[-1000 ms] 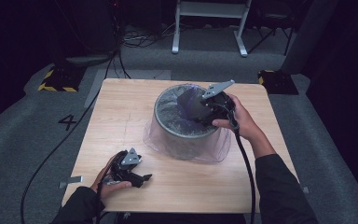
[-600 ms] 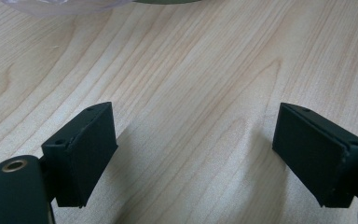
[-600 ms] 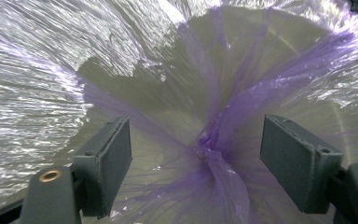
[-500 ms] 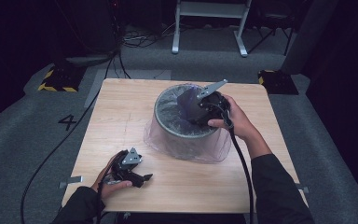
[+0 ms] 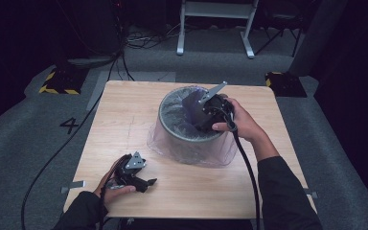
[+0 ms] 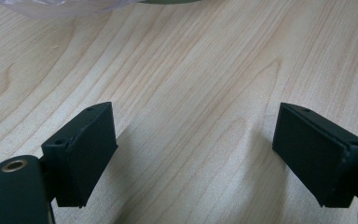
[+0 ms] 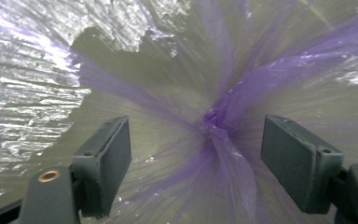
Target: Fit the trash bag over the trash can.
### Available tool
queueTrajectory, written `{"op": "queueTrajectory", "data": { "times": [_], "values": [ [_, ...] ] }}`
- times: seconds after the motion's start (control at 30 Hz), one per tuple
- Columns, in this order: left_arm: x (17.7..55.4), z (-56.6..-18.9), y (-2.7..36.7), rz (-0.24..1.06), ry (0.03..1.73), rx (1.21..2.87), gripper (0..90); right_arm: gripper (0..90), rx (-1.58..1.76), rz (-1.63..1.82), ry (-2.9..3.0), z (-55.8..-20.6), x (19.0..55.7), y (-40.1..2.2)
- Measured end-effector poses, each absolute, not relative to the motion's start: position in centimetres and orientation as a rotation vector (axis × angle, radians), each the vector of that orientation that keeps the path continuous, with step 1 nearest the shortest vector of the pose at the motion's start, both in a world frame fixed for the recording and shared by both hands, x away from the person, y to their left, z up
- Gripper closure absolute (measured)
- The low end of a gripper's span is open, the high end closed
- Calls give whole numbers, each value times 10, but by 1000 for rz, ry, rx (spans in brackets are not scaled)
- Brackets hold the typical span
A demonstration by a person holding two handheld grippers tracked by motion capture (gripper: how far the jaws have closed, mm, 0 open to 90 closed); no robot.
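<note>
High view shows a round grey bin (image 5: pixel 191 132) standing upright near the middle of the wooden table (image 5: pixel 124 115), its mouth facing straight up and its axis vertical, lined with a thin purple-tinted plastic bag (image 5: pixel 172 143) whose edge drapes over the rim and pools on the tabletop around the base. From the bin's centre, the right gripper (image 5: pixel 206 115) sits at about 2 o'clock, dipped over the rim into the bin's mouth and angled down toward its inside. Right gripper view looks down into the bin: the right gripper (image 7: pixel 196 158) has its jaws spread wide, and the bag's gathered purple seam (image 7: pixel 216 123) lies between and beyond them, with no pad pressing on the film. Creases in the film radiate from that knot toward 1 o'clock and 10 o'clock. At about 7 o'clock from the bin, well apart from it, the left gripper (image 5: pixel 134 175) rests near the table's front edge; in the left gripper view its jaws (image 6: pixel 193 154) stand wide apart over bare wood, clasping nothing, with the bag's edge (image 6: pixel 65 7) at 11 o'clock.
</note>
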State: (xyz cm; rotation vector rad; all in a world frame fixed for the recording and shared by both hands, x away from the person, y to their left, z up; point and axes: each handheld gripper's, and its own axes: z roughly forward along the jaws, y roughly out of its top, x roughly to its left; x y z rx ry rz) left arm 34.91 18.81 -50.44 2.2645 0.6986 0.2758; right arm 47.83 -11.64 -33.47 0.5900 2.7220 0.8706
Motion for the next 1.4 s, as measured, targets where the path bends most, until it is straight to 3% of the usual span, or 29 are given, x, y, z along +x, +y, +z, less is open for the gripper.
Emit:
{"op": "queueTrajectory", "data": {
  "times": [0.4,1.4],
  "values": [
    [349,-504,188,275,698,2265,131,228,605,1071,2540,-318,464,-133],
    [349,-504,188,276,696,2267,131,179,591,1127,2350,-294,404,-195]
  ]
}}
